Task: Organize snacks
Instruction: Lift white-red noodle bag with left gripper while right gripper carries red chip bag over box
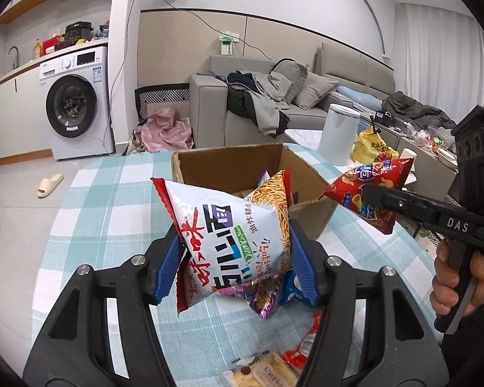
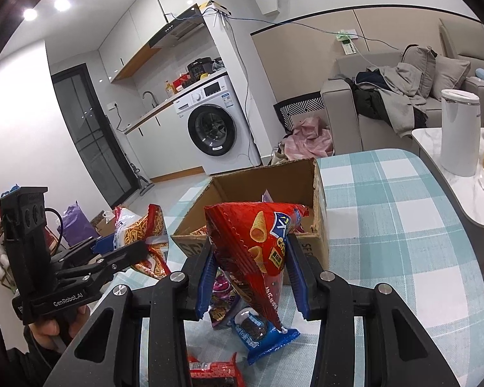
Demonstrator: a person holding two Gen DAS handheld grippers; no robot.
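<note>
My left gripper (image 1: pixel 235 258) is shut on a white and red noodle snack bag (image 1: pixel 229 235), held above the table just in front of the open cardboard box (image 1: pixel 313 216). My right gripper (image 2: pixel 251 277) is shut on a red corn-cone snack bag (image 2: pixel 258 251), held near the box (image 2: pixel 316 248) front edge. The red bag also shows in the left wrist view (image 1: pixel 368 190), to the right of the box. The noodle bag shows in the right wrist view (image 2: pixel 138 232), left of the box. The box holds some snacks inside.
Loose snacks lie on the checked tablecloth (image 1: pixel 113 200) below the grippers: a purple pack (image 1: pixel 264 300), a blue cookie pack (image 2: pixel 261 335), a red pack (image 2: pixel 216 371), a yellow pack (image 1: pixel 264 374). A white bin (image 2: pixel 458 132) stands on a side table at right. A sofa stands behind.
</note>
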